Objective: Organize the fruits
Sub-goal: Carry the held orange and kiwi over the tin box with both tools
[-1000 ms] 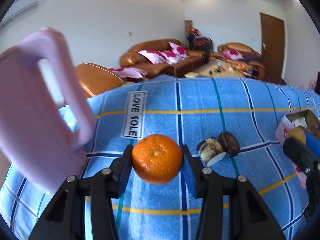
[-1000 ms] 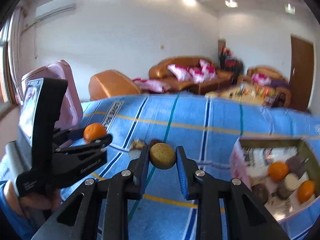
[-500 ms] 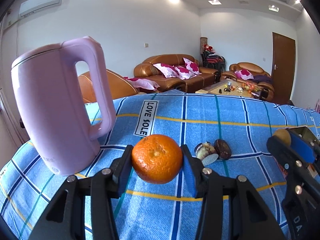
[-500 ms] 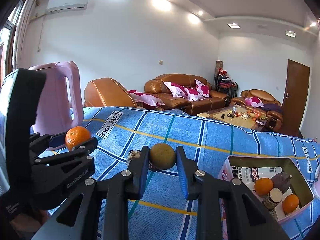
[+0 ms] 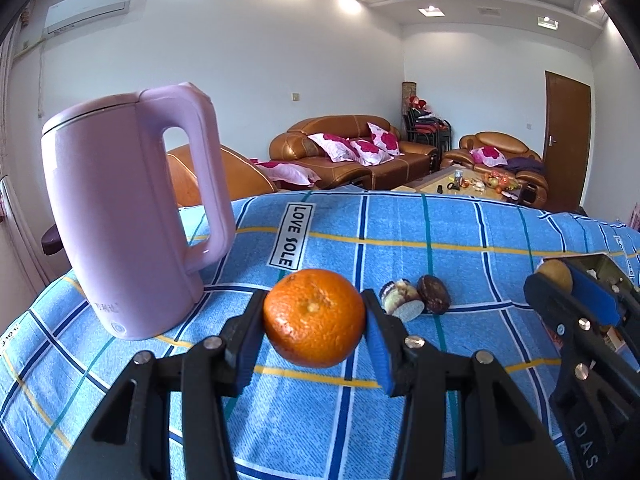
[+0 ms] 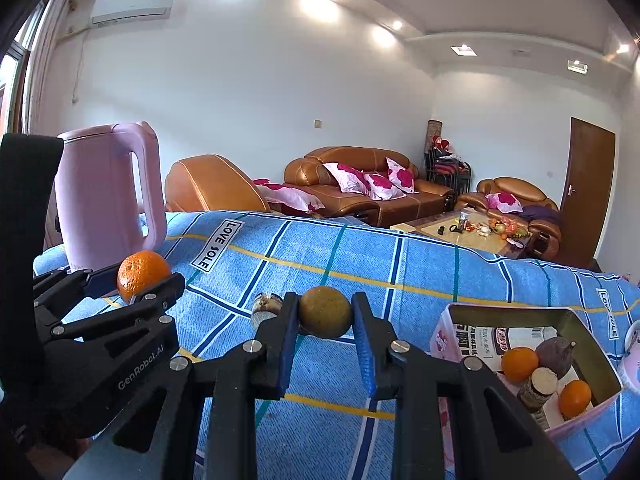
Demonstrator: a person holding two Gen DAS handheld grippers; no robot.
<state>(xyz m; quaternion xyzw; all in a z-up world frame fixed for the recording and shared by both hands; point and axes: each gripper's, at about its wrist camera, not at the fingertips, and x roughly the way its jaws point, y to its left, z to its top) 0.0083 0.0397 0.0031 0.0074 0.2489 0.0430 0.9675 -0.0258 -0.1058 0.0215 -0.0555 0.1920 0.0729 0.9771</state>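
right gripper point(image 5: 576, 292): cut off at right edge of left wrist view | box point(image 6: 576, 322): lower right corner out of frame | cut fruit point(image 6: 266, 306): half behind finger point(image 6: 286, 332) | coffee-table items: too small to tell

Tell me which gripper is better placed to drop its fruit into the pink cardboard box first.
Right. The right gripper, shut on the brownish-green round fruit, sits beside the pink cardboard box. The left gripper, holding the orange tangerine, is farther off by the pink kettle.
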